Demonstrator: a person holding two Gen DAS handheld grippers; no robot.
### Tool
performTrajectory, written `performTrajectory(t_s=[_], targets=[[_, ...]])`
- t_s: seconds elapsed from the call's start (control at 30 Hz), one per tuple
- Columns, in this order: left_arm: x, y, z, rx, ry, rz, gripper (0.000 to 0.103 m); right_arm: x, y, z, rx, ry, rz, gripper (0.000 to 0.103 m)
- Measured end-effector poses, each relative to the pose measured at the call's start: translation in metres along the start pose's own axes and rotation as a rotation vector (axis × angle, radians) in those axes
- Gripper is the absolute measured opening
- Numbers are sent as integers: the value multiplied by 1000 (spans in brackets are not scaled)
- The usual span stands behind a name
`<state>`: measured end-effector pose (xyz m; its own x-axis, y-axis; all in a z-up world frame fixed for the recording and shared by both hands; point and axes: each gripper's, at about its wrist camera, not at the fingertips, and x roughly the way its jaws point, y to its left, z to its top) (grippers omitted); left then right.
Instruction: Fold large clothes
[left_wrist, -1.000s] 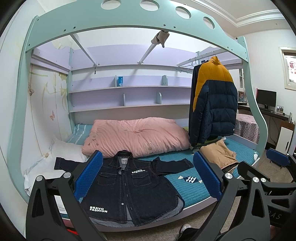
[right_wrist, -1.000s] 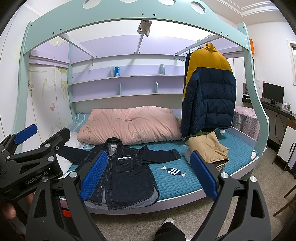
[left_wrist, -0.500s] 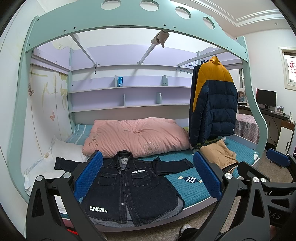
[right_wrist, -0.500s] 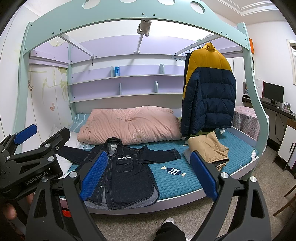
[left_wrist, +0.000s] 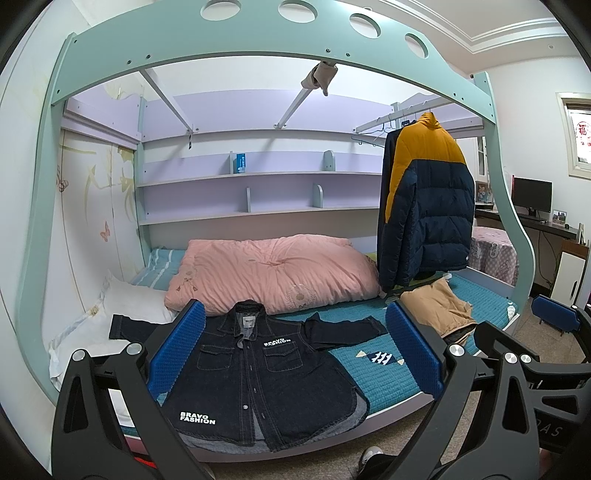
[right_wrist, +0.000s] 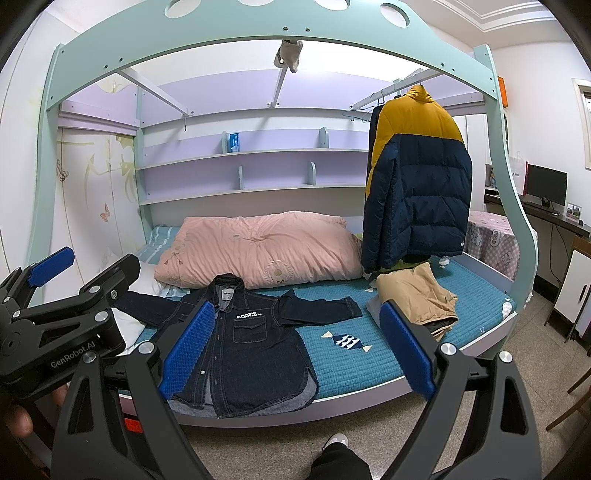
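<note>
We hold the left gripper (left_wrist: 293, 349) level at the lower centre of its own view, jaws spread wide with nothing between the blue pads (left_wrist: 177, 345), aimed at the bed from off its front edge. The right gripper (right_wrist: 295, 347) sits the same way in its view, jaws wide apart and empty, and from there we see the left one's black body at the lower left of the frame, with fingertips of the hand (right_wrist: 20, 421) that carries it showing below. Framed between the spread fingers, the dark denim jacket (left_wrist: 258, 373) lies flat and front-up on the teal mattress cover (left_wrist: 380, 373), sleeves out to either side, hem at the bed's front edge, well apart from both grippers. Behind its collar rests the pink duvet (left_wrist: 269, 273); a white pillow (left_wrist: 125, 306) lies at the left. At the right of the frame a tan garment (left_wrist: 436, 306) sits crumpled on the mattress under a hanging navy and yellow puffer coat (left_wrist: 428, 203).
</note>
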<state>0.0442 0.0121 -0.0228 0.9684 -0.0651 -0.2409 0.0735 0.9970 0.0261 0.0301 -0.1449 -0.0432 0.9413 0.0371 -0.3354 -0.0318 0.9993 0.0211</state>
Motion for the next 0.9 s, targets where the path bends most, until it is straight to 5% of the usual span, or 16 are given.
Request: performTrajectory(t_s=[0.9], targets=[[0, -1, -2, 2, -2, 0, 98, 0, 0, 0, 2, 1, -1, 88]])
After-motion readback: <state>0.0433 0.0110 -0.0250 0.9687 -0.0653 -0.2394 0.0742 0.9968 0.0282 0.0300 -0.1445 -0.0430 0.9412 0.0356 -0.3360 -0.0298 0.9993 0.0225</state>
